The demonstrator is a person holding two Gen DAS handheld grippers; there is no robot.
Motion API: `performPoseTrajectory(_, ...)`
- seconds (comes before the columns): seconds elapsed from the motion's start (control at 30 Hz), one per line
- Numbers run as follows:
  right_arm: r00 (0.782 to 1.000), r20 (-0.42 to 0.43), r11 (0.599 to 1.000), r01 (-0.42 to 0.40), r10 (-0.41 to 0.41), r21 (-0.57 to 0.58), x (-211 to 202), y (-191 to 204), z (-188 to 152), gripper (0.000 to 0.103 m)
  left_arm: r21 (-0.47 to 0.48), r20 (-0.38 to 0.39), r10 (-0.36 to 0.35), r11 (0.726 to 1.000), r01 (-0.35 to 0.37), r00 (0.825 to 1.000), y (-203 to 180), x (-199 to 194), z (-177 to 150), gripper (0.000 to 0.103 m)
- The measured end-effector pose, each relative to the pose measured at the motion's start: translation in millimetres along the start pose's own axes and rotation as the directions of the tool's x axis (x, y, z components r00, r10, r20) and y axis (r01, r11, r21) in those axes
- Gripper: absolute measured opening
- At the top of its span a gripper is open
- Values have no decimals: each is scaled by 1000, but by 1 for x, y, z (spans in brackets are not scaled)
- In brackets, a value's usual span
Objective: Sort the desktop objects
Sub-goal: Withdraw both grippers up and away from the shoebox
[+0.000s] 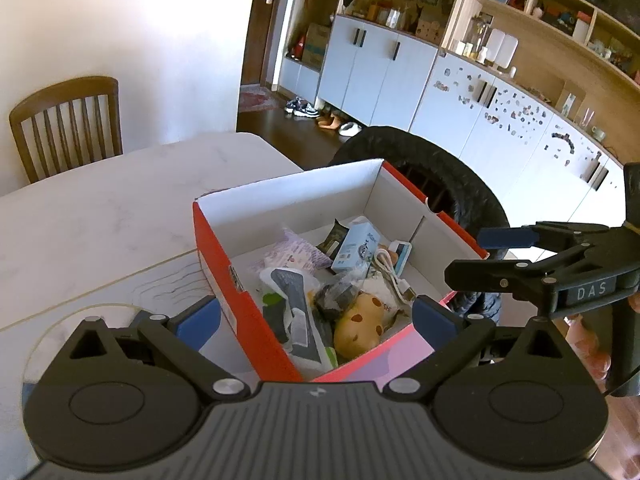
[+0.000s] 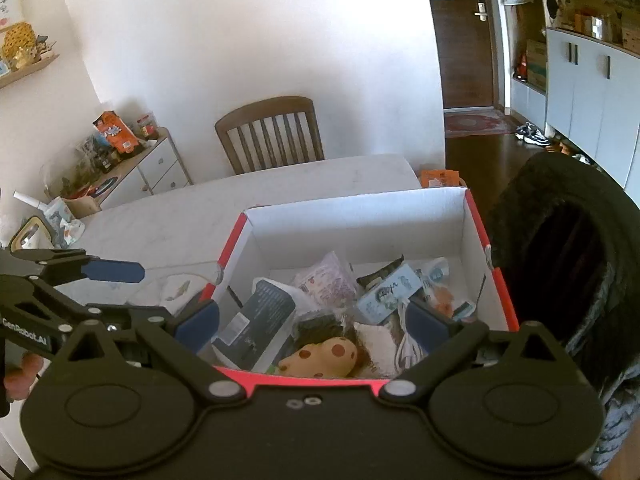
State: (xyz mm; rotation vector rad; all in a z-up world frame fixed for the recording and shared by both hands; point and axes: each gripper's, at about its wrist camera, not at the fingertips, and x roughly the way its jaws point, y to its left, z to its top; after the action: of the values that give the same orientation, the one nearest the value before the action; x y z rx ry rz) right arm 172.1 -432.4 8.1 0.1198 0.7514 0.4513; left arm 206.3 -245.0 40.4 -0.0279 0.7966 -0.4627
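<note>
A red shoebox (image 1: pixel 224 264) with a white inside stands on the pale table and holds several items: a spotted yellow plush toy (image 1: pixel 358 326), a purple packet (image 1: pixel 290 254), a light blue carton (image 1: pixel 354 246), a white cable (image 1: pixel 394 276) and a grey-and-white packet (image 1: pixel 298 312). My left gripper (image 1: pixel 316 318) hovers over the box's near corner, open and holding nothing. My right gripper (image 1: pixel 476 254) reaches in from the right over the box's edge, also open. In the right wrist view the right gripper (image 2: pixel 314 326) spreads wide above the plush toy (image 2: pixel 324 356) inside the shoebox (image 2: pixel 360 224), with the left gripper (image 2: pixel 132 292) to its left.
A wooden chair (image 1: pixel 68 124) stands behind the table (image 1: pixel 100 208). A black fuzzy chair back (image 1: pixel 452 176) sits close beside the box on the right. A round clear mat (image 1: pixel 72 320) lies left of the box. A side cabinet (image 2: pixel 148 164) carries clutter. A hand (image 1: pixel 592 348) holds the right gripper.
</note>
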Motion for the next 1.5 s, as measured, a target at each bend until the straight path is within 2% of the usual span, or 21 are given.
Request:
performPoseTrajectory(0.3,1000,15,999,15,-16,38,-8,10,-9,100,25,17,1,1000,-2,1000,-2,-22,-8,102)
performPoseTrajectory(0.83,998,27,996,62,-64,58,-14,36,-25,100,34,-22,12,999,-12,1000,8,-27,-34,102)
performPoseTrajectory(1.5,990,-12,987,142,-141,74,-11,60,-53,100,79,-65,41,996,-36,997,16,-28,-53,102)
